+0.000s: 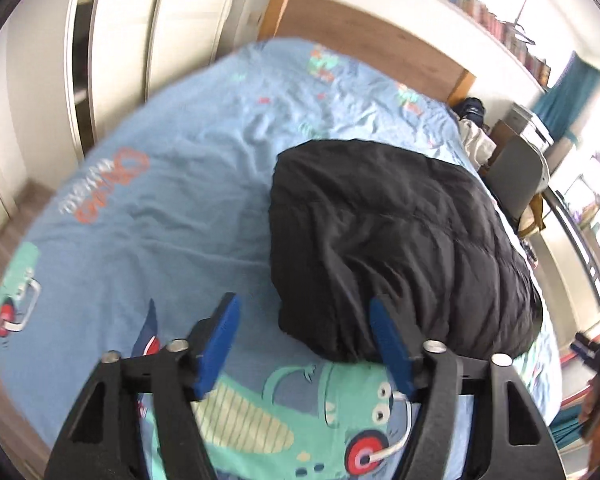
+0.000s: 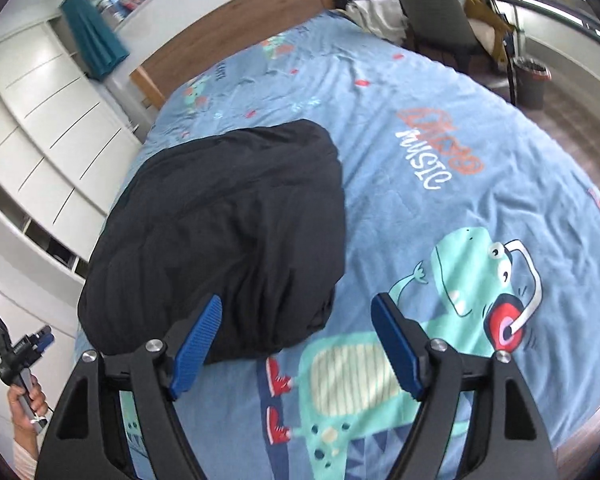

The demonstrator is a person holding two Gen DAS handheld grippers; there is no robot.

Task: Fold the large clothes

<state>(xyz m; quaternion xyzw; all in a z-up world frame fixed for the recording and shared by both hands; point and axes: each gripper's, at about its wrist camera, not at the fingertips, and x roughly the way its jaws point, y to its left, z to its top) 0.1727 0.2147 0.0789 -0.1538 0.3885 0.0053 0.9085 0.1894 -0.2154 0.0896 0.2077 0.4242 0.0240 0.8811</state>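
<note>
A black padded garment point(image 1: 400, 240), quilted in soft ridges and already folded into a thick, rounded bundle, lies on the bed point(image 1: 160, 220). It rests on the light blue duvet cover toward one long side edge of the bed, roughly midway between the wooden headboard point(image 1: 364, 36) and the foot edge. Its near end lies just above the printed green dinosaur wearing red headphones point(image 1: 340, 408).

The left gripper point(image 1: 304, 344) hangs over the foot end of the bed with its blue-padded jaws apart and nothing between them; its right finger overlaps the near edge of the garment in the left wrist view, but whether it touches the fabric cannot be told. The right gripper point(image 2: 296, 344) also has its jaws spread wide and holds nothing; its left finger sits in front of the bundle's near edge, and its right finger is over the dinosaur print.

In the right wrist view the garment point(image 2: 228, 232) lies toward the bed edge nearest the white drawer units point(image 2: 48, 128), and the left gripper shows at the lower left, held in a hand point(image 2: 28, 396). The orange and white "MUSIC" lettering point(image 2: 436, 160) is printed on the duvet beside the bundle, toward the other side edge. Beyond the headboard corner stand a grey chair point(image 2: 432, 4) with clothes heaped on it and a dark waste bin point(image 2: 532, 84) on the floor. A teal curtain point(image 2: 92, 36) hangs by the shelves behind the bed.
</note>
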